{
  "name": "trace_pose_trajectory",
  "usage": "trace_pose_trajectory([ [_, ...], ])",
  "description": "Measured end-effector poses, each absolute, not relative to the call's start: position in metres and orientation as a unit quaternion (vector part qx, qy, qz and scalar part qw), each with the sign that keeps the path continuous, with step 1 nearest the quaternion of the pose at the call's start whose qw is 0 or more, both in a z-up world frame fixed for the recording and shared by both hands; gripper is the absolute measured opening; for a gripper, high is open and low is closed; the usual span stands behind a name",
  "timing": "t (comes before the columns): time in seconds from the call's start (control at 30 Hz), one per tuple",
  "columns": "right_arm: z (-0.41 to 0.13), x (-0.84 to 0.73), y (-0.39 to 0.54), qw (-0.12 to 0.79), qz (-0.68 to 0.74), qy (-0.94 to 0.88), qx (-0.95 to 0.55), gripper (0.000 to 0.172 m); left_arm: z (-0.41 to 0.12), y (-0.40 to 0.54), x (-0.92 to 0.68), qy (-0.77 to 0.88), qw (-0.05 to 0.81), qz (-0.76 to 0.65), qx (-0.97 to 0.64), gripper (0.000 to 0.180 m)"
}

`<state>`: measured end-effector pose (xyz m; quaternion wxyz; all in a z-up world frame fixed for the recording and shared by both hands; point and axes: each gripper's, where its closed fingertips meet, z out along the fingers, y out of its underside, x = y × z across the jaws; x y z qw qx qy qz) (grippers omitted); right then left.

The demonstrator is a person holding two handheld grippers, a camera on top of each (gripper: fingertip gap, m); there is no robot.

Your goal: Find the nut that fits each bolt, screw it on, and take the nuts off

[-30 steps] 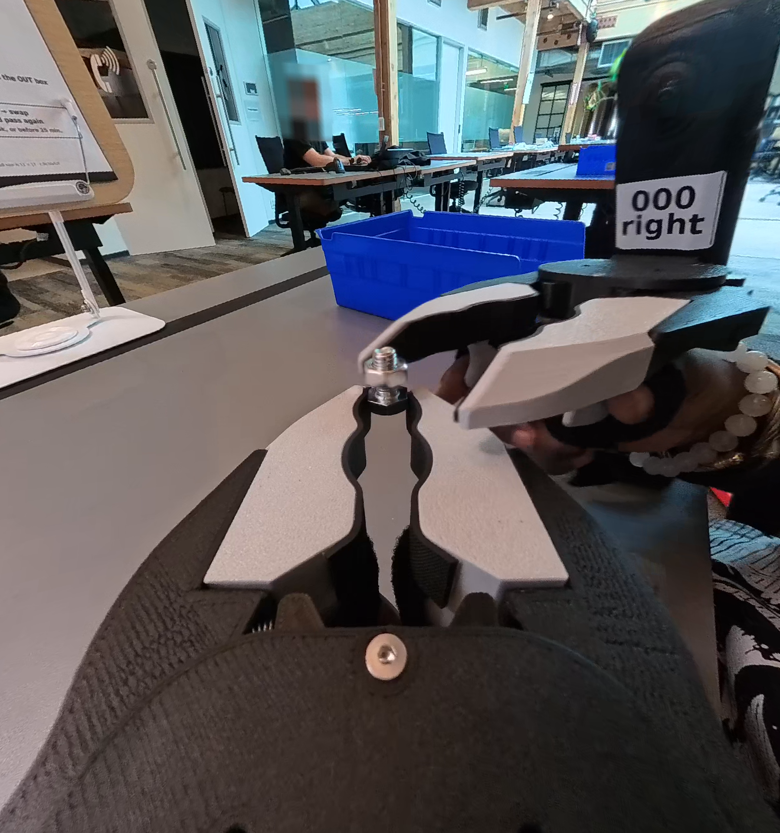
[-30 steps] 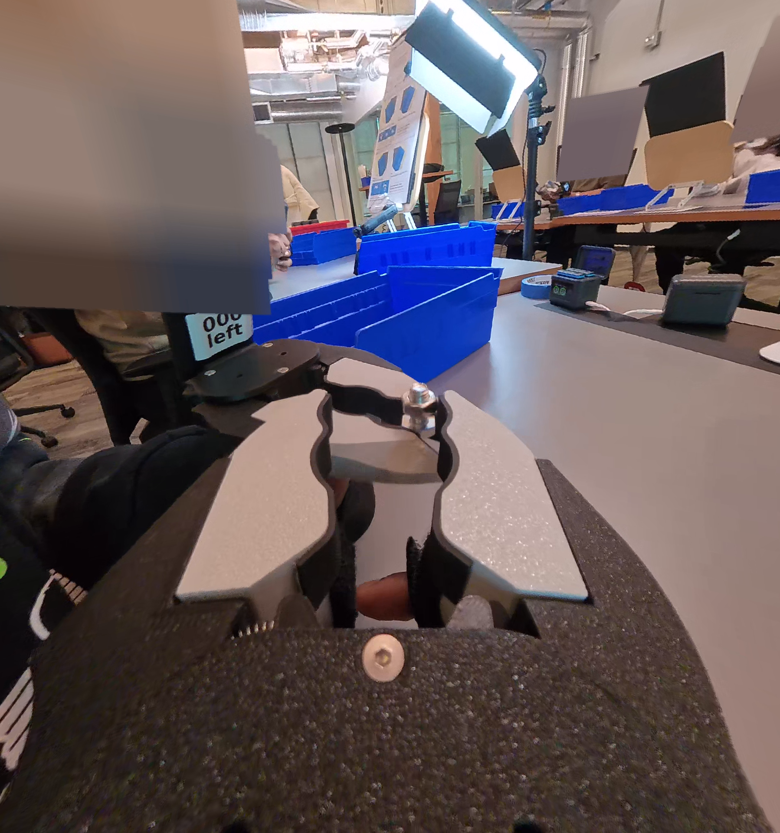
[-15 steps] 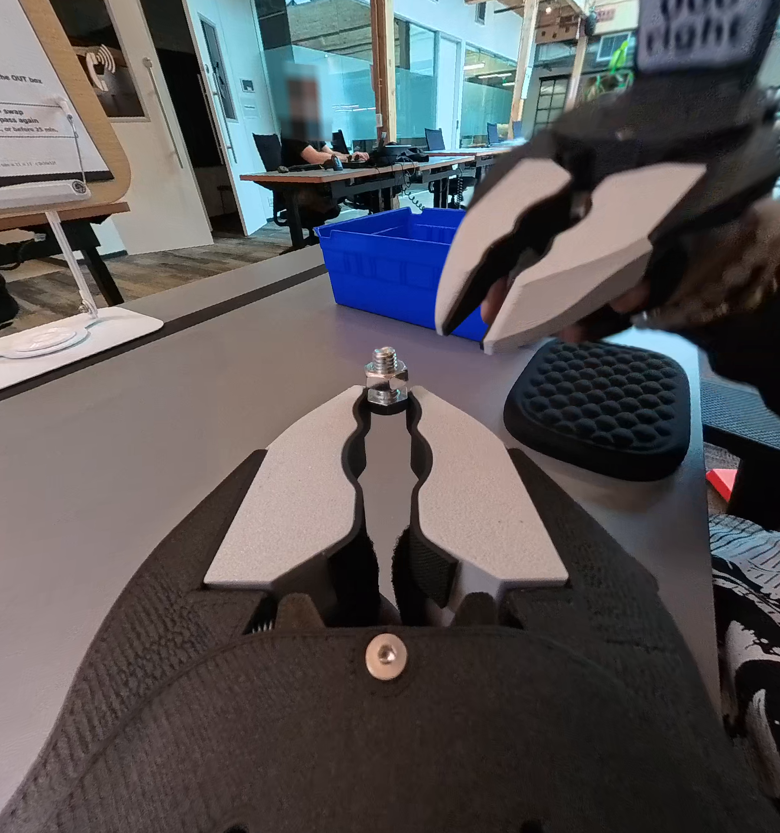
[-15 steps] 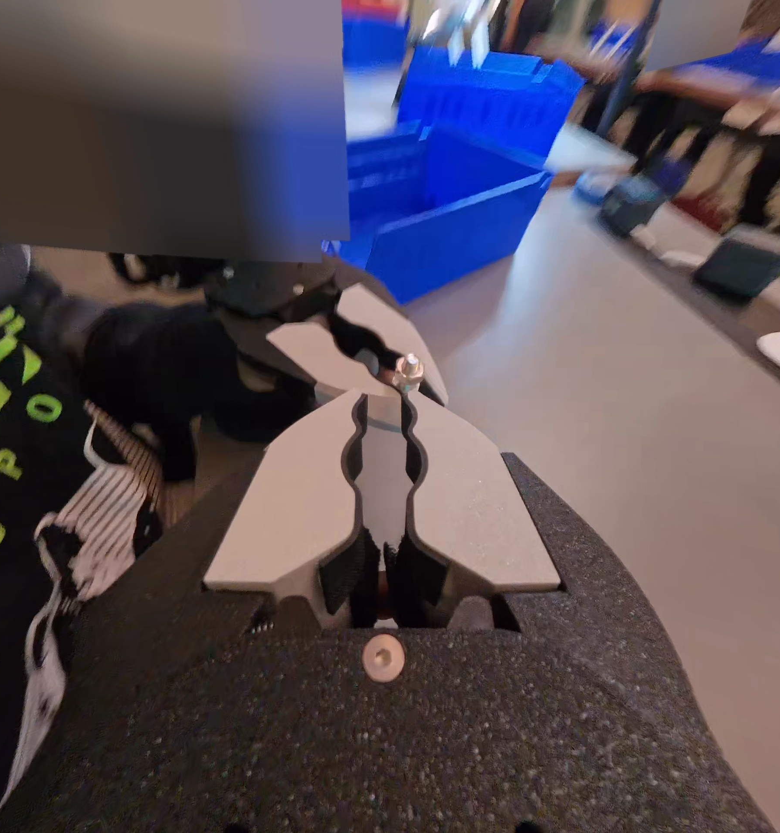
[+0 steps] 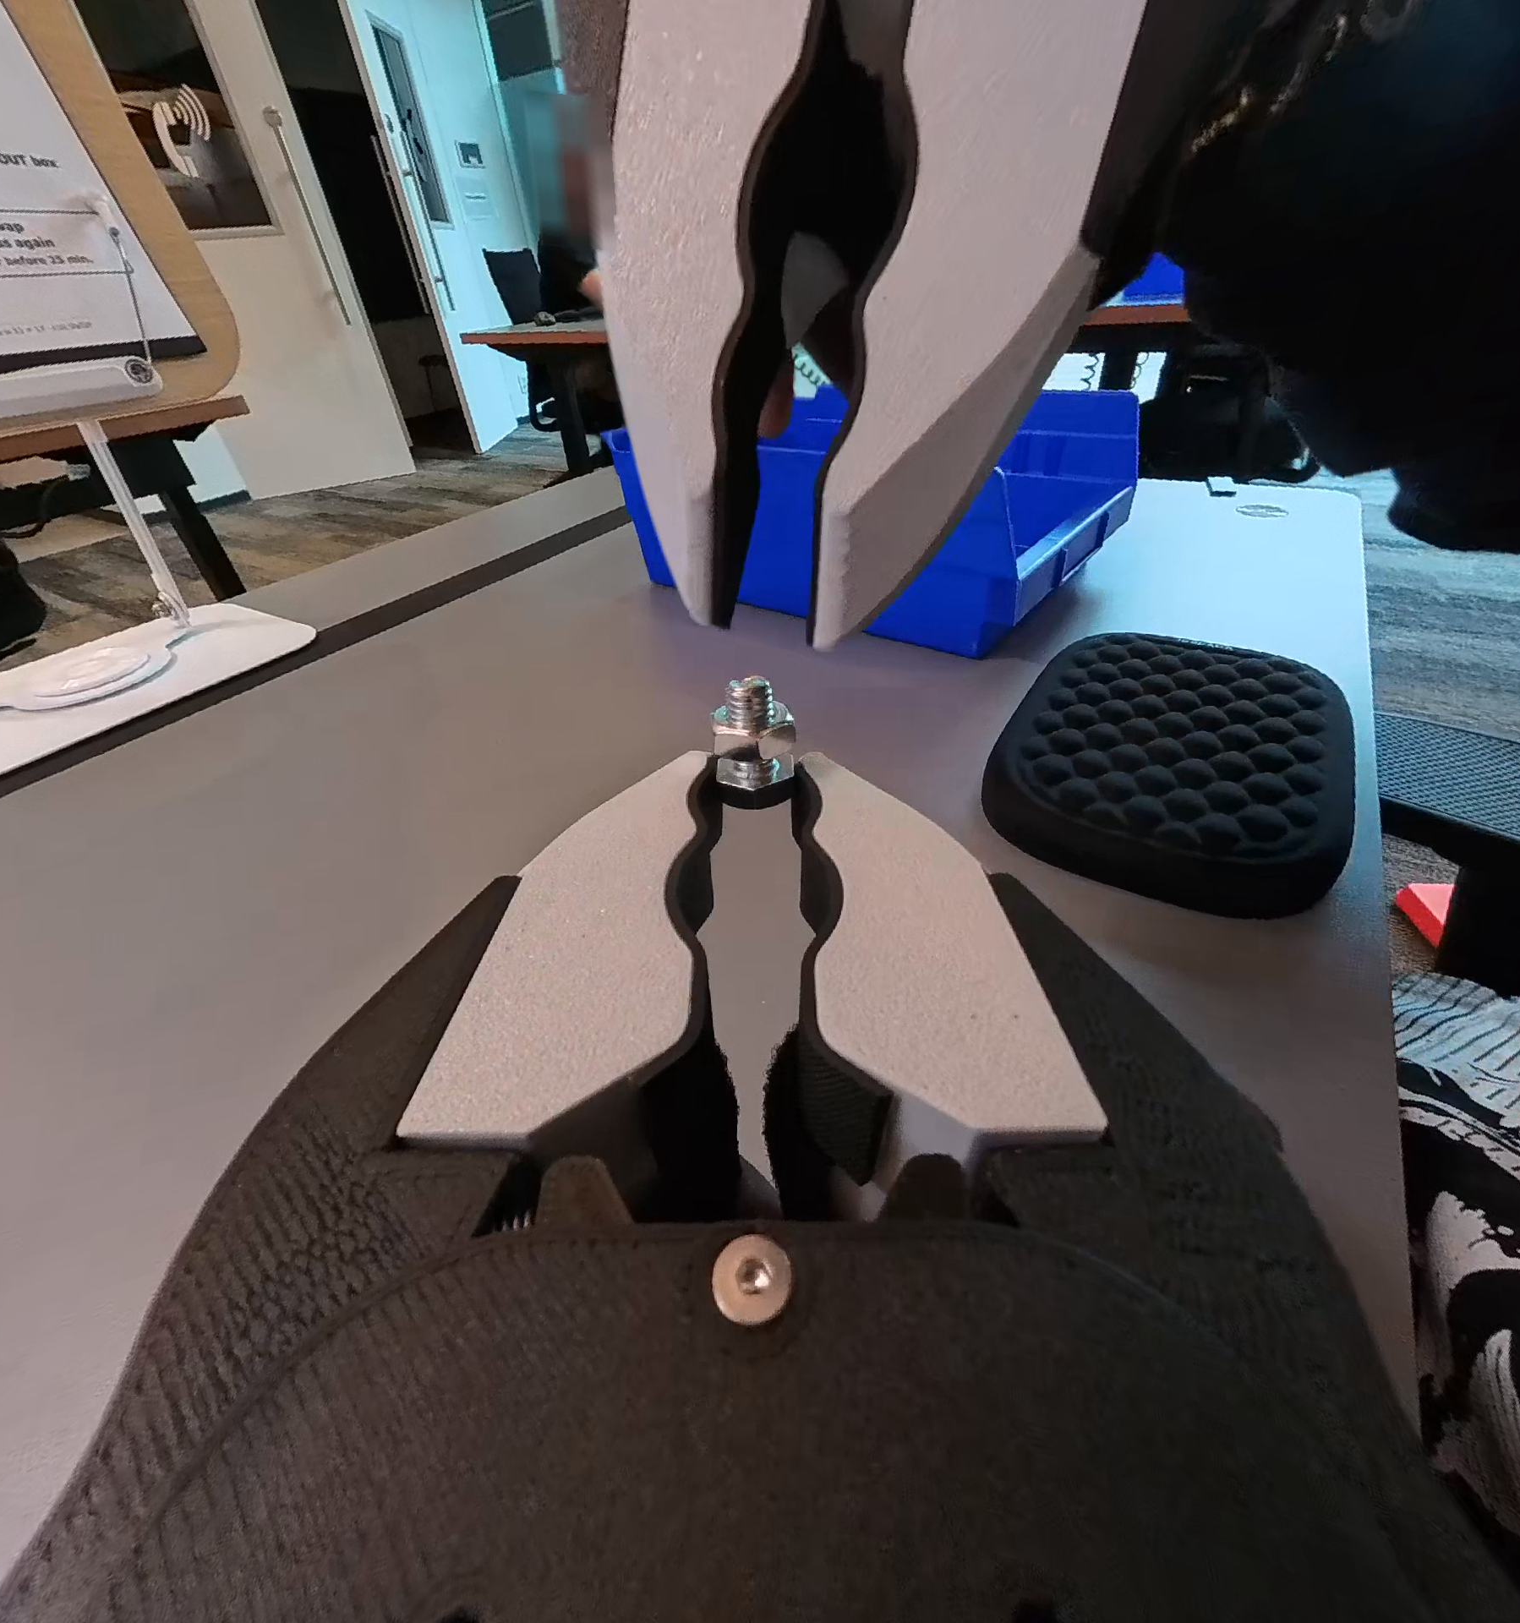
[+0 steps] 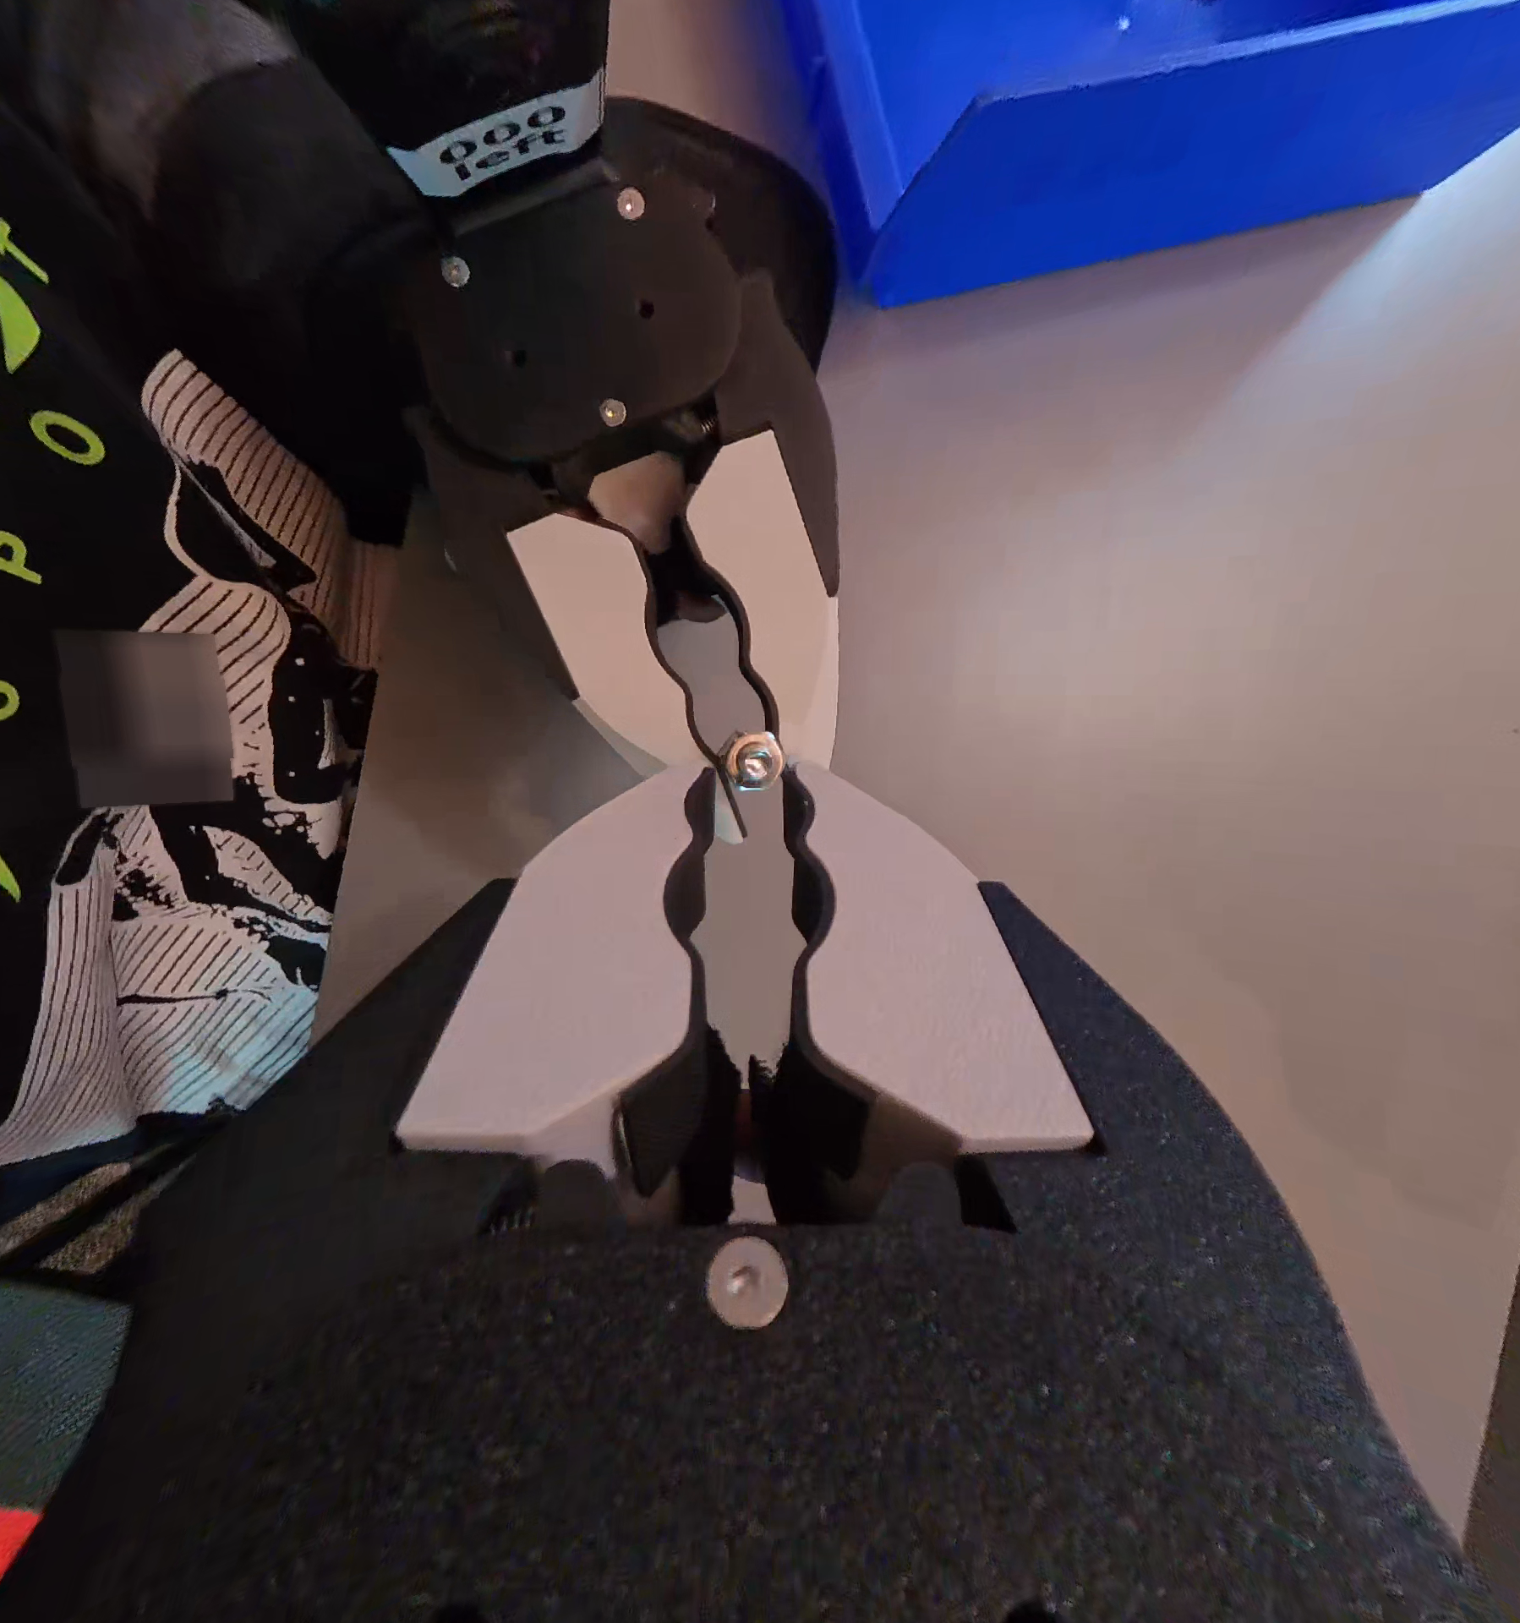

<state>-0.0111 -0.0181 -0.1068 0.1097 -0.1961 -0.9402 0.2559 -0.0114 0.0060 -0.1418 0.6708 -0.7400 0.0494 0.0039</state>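
Left tool point(image 5: 752, 777): clenched on the bolt point(image 5: 749, 703), both fingertips pressing on the hex head at the very tip of the tool. Bolt stands upright, threaded end up, held clear above the grey tabletop point(image 5: 300, 834). A nut point(image 5: 752, 736) sits on the thread just above the head, a few turns of thread showing over it.

Right tool point(image 5: 765, 623): poised directly above the bolt, fingers pointing straight down. Its fingertips stand a narrow gap apart with nothing between them; so it grasps nothing. In the left wrist view there is clear air between those tips and the top of the thread, so no contact yet.

Key relation: the bolt's long axis runs vertical and lines up with the right tool's approach line. The right wrist view confirms it, looking end-on down the thread, with the nut point(image 6: 755, 762) appearing just beyond the gap of its own fingertips point(image 6: 743, 782). So the nut lies straight below the right tool, near but apart.

Judgement: next step is a straight descent along the bolt axis to take the nut by its flats and turn it. The finger gap looks about nut-wide; whether it clears the flats I cannot tell. Risk: a slight offset would land a fingertip on the thread end.

Surroundings: blue bin point(image 5: 1046, 544) far behind, black dimpled pad point(image 5: 1169, 773) to the right.
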Motion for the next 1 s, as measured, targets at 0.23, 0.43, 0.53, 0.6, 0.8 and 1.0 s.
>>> trace_pose_trajectory([
  [0.23,-0.116,-0.014,-0.020,0.099,0.242,-0.947,-0.184,0.011,-0.142,0.006,-0.011,0.051,0.670,0.005,-0.740,0.015],
  [0.43,-0.119,-0.014,-0.020,0.102,0.243,-0.948,-0.180,0.008,-0.143,0.007,-0.011,0.053,0.668,0.007,-0.742,0.015],
  [0.53,-0.118,-0.014,-0.021,0.105,0.251,-0.946,-0.178,0.008,-0.142,0.006,-0.010,0.055,0.671,0.007,-0.739,0.015],
  [0.6,-0.116,-0.013,-0.020,0.106,0.261,-0.942,-0.181,0.008,-0.139,0.006,-0.010,0.055,0.677,0.006,-0.734,0.015],
  [0.8,-0.098,-0.019,0.033,0.172,0.234,-0.926,-0.241,0.008,-0.137,0.004,-0.015,0.035,0.685,-0.005,-0.728,0.031],
  [1.0,-0.073,-0.004,0.171,0.246,0.143,-0.858,-0.428,0.008,-0.135,0.003,-0.019,0.021,0.691,-0.009,-0.722,0.047],
])
